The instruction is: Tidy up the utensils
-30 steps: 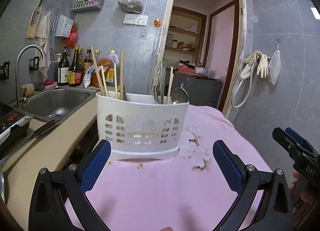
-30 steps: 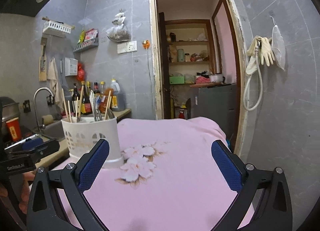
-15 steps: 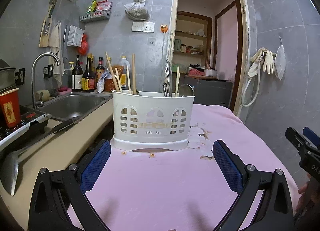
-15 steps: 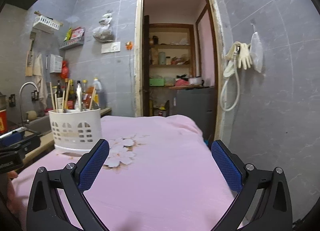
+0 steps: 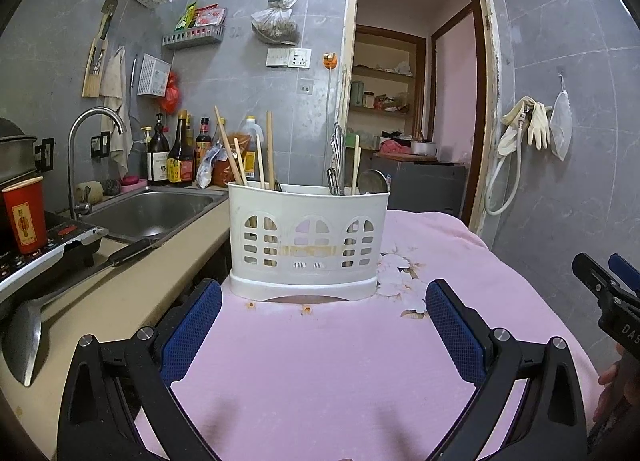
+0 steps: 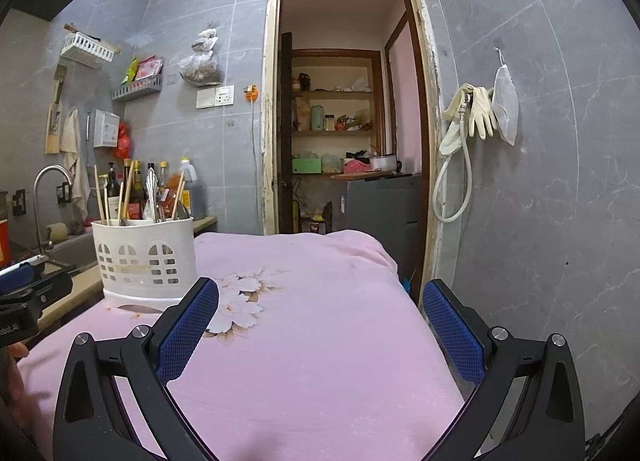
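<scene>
A white perforated utensil holder (image 5: 308, 245) stands on the pink flowered cloth (image 5: 320, 361). It holds wooden chopsticks (image 5: 240, 157) on its left side and metal utensils with a spoon (image 5: 373, 182) on its right. It also shows in the right wrist view (image 6: 144, 257), at the left. My left gripper (image 5: 323, 327) is open and empty, a short way in front of the holder. My right gripper (image 6: 320, 323) is open and empty over the cloth (image 6: 312, 341), to the right of the holder.
A steel sink (image 5: 148, 211) with a tap (image 5: 86, 141) lies left of the cloth, with sauce bottles (image 5: 176, 157) behind. A red cup (image 5: 25, 215), a stove (image 5: 36, 253) and a ladle (image 5: 24, 337) are on the left counter. A doorway (image 6: 344, 141) is straight ahead.
Both grippers have pulled back from the holder and levelled out; the holder looks smaller and farther in both views. Both stay open and empty.
</scene>
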`<move>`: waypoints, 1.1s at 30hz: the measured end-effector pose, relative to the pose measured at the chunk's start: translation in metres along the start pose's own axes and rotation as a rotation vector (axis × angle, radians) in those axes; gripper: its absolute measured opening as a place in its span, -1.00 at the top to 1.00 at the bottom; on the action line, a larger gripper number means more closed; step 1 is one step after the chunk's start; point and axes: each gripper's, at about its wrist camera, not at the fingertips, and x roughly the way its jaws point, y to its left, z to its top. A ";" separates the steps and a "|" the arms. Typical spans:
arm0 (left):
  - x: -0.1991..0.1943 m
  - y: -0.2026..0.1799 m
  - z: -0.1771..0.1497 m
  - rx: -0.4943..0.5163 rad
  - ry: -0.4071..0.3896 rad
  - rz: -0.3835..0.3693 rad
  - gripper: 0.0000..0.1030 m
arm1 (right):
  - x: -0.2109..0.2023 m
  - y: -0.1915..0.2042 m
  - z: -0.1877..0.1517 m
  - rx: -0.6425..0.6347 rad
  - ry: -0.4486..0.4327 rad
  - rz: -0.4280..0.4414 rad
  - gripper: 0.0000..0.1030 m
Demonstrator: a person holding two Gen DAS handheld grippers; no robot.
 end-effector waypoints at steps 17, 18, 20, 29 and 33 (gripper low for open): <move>0.002 0.002 0.000 -0.009 0.008 -0.004 -0.94 | 0.000 0.002 0.001 -0.003 -0.001 0.003 -1.00; 0.002 0.002 0.000 -0.010 0.009 -0.004 -0.94 | 0.000 0.002 0.001 -0.003 -0.001 0.003 -1.00; 0.002 0.003 0.000 -0.012 0.010 -0.005 -0.94 | 0.000 0.002 0.001 -0.002 -0.002 0.004 -1.00; 0.001 0.004 -0.001 -0.019 0.008 -0.002 -0.94 | -0.001 0.002 0.001 -0.003 0.000 0.003 -1.00; 0.001 0.003 -0.002 -0.019 0.005 -0.002 -0.94 | 0.000 0.002 0.001 -0.004 -0.001 0.003 -1.00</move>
